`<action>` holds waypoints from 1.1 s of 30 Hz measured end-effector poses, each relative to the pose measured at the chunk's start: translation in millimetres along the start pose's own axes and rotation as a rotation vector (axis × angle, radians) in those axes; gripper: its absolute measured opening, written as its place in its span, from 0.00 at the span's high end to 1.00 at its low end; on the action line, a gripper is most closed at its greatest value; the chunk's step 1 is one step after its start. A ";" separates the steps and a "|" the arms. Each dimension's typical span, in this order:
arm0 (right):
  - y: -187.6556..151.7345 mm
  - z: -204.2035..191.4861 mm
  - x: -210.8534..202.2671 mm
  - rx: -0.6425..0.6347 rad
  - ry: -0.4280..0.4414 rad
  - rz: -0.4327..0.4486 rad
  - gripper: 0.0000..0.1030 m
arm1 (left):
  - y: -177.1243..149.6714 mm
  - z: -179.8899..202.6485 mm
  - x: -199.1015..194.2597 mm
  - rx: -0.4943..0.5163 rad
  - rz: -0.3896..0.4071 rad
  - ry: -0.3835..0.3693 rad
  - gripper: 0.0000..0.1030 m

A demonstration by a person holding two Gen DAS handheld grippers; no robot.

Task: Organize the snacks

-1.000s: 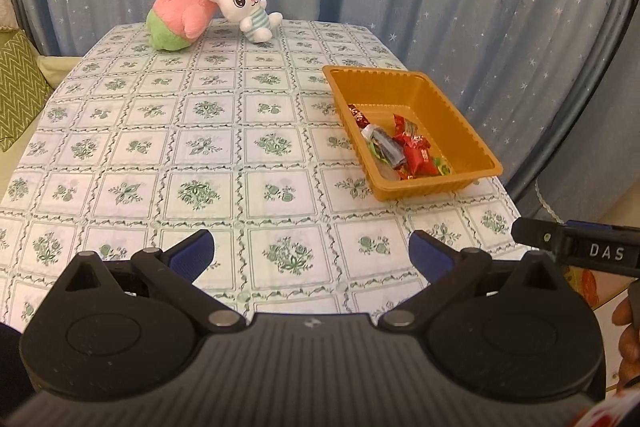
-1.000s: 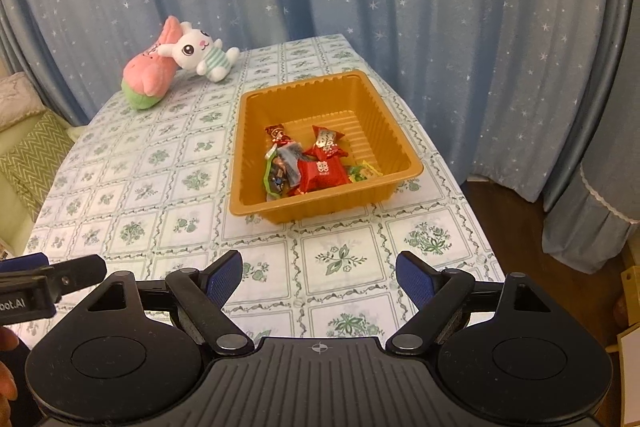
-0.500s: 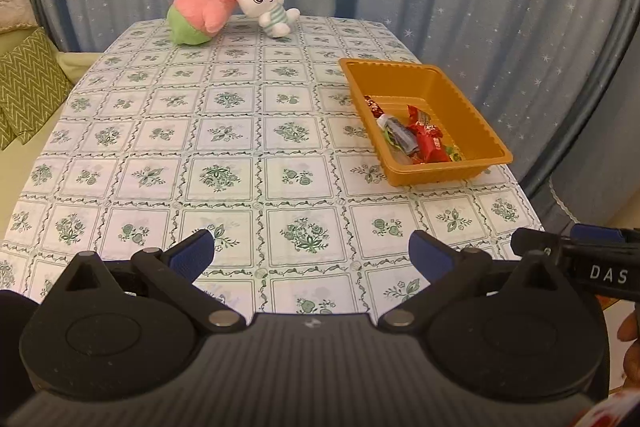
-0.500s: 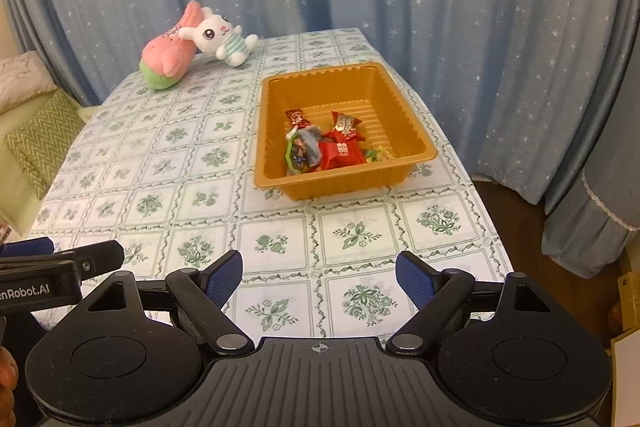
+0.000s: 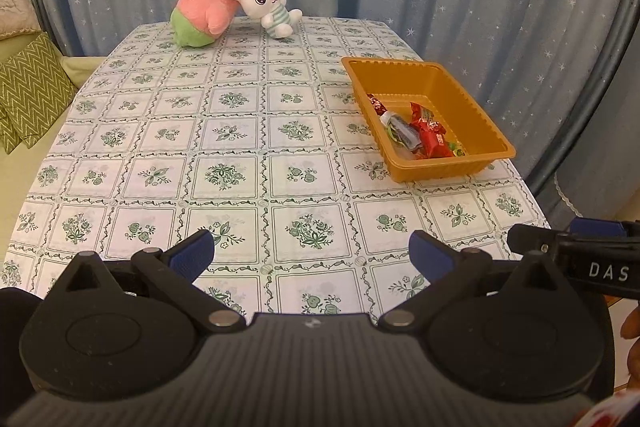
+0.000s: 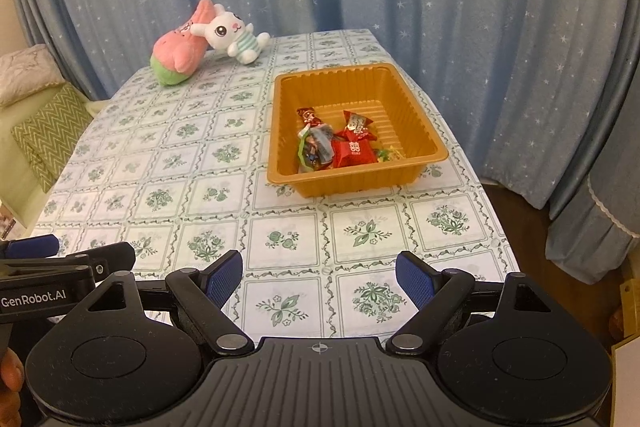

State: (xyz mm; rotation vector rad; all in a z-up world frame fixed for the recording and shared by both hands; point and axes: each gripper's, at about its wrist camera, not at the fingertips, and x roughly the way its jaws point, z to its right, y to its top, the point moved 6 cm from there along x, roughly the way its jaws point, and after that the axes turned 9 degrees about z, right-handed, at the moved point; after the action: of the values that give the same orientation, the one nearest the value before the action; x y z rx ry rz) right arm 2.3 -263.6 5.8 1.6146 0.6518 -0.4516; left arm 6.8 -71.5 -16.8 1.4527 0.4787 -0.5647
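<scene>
An orange plastic tray (image 5: 486, 125) (image 6: 420, 123) sits on the right side of the table. Several wrapped snacks (image 5: 418, 135) (image 6: 340, 145), mostly red, lie in its near half. My left gripper (image 5: 312, 253) hangs open over the table's near edge, well short of the tray, with nothing between its blue pads. My right gripper (image 6: 319, 277) is also open and empty, near the front edge, with the tray straight ahead. Each gripper's side shows at the edge of the other's view.
A green-patterned tablecloth (image 5: 240, 147) (image 6: 180, 179) covers the table. A pink and green plush (image 5: 204, 13) (image 6: 178, 55) and a white rabbit plush (image 5: 266, 5) (image 6: 232, 35) lie at the far end. Blue starred curtains hang behind. Green zigzag cushions (image 5: 28, 87) lie left.
Both views have drawn back and tilted up a little, so the tray and plush toys sit lower and farther off. Both grippers stay open and empty; the snacks have not moved.
</scene>
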 end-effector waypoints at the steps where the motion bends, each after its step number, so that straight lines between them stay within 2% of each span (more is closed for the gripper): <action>1: -0.3 0.1 0.5 0.002 0.000 0.000 0.19 | 0.2 0.0 -0.1 0.000 0.000 -0.001 0.00; 33: -1.9 3.7 4.8 0.014 -0.003 -0.003 0.19 | -0.9 1.8 1.6 0.013 0.004 -0.005 0.00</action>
State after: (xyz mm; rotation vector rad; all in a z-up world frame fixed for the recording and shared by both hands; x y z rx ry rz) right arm 5.0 -266.4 0.8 1.6263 0.6501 -0.4622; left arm 7.4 -73.5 -18.4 1.4642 0.4690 -0.5696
